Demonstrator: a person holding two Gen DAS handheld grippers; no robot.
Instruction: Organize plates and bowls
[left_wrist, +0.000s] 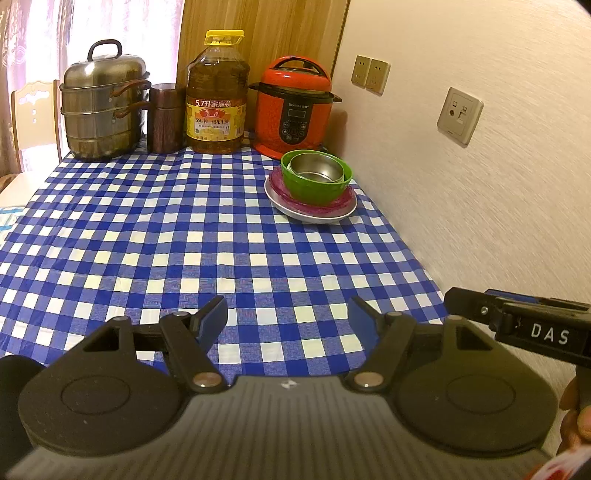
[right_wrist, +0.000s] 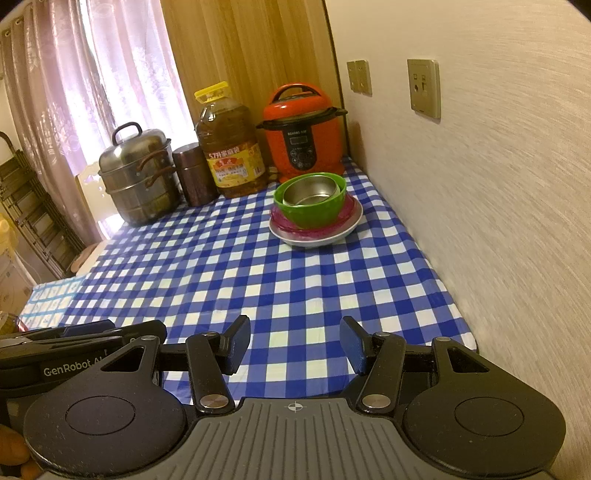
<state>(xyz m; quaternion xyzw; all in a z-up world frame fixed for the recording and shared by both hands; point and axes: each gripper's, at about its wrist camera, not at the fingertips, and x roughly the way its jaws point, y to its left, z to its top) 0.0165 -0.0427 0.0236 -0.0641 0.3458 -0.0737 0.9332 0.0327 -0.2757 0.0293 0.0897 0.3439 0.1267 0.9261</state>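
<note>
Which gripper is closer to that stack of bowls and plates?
Right, I'd judge, narrowly. The stack sits almost straight ahead of the right gripper, but ahead and right of the left gripper. Both open, well short.

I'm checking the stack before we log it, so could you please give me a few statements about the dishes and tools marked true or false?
1. The steel bowl sits inside the green bowl. True.
2. The green bowl stands directly on the checked tablecloth. False: it rests on a pink plate, which lies on a white plate.
3. The left tool grips a plate. False: its jaws are open over bare cloth.
4. The right tool is open and holds nothing. True.
5. The stack stands in front of the red pressure cooker, near the wall. True.
6. The oil bottle lies on its side. False: it stands upright.
</note>
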